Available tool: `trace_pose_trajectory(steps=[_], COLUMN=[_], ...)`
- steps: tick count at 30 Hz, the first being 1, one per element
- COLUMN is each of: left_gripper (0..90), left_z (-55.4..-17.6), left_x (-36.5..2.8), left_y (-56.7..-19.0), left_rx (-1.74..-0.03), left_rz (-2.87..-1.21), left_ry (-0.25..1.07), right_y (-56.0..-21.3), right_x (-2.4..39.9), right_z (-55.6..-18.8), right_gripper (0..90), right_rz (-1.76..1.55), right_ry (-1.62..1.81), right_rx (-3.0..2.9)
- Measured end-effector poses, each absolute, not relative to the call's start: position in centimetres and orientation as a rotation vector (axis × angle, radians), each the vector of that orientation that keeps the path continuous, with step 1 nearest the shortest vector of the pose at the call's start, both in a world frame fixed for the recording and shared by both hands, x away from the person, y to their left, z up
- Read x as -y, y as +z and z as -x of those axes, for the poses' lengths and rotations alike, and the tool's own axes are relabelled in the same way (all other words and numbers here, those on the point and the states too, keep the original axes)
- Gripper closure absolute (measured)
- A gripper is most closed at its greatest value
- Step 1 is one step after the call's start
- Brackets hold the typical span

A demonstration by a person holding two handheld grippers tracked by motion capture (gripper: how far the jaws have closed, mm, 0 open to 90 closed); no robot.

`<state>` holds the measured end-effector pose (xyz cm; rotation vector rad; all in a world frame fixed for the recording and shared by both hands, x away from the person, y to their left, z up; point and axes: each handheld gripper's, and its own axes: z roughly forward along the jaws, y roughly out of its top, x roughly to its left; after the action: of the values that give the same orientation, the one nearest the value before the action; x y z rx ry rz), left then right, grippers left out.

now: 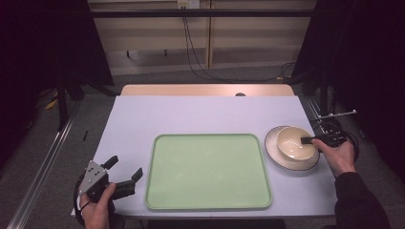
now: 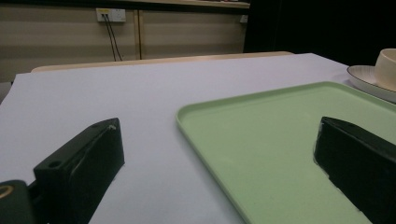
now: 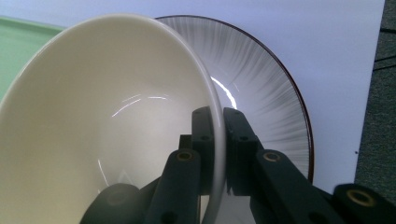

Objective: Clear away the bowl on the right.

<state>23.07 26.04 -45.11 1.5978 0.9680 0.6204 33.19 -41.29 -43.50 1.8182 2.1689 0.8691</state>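
A cream bowl [image 1: 292,142] [image 3: 102,121] sits in a white plate [image 1: 273,145] [image 3: 261,79] with a dark rim, right of a green tray [image 1: 208,171] [image 2: 261,140]. My right gripper [image 1: 309,140] [image 3: 218,140] is shut on the bowl's right rim, one jaw inside the wall and one outside. Near the table's front left corner my left gripper [image 1: 125,169] [image 2: 219,154] rests open with nothing between its jaws, one over the table and the other over the tray's edge. The bowl [image 2: 386,63] and plate [image 2: 366,77] appear far right in the left gripper view.
The tray lies in the middle of a pale lilac table [image 1: 200,112] with a wooden strip [image 1: 205,89] at the far edge. Cables [image 1: 193,52] hang down the back wall. Dark curtains stand at both sides.
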Motion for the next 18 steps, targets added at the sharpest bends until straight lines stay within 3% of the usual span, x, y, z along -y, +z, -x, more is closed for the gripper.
trace_pose_trajectory(steps=[18], left_gripper=[1.7], left_z=[-22.91], left_x=[-26.04], left_y=[-45.08], left_rx=[-0.960], left_rz=[-1.603], left_ry=[0.630], right_y=[-42.64], right_x=[41.55], right_z=[-32.66], right_gripper=[84.1], right_rz=[-1.801], right_ry=[0.942], right_rx=[-2.148])
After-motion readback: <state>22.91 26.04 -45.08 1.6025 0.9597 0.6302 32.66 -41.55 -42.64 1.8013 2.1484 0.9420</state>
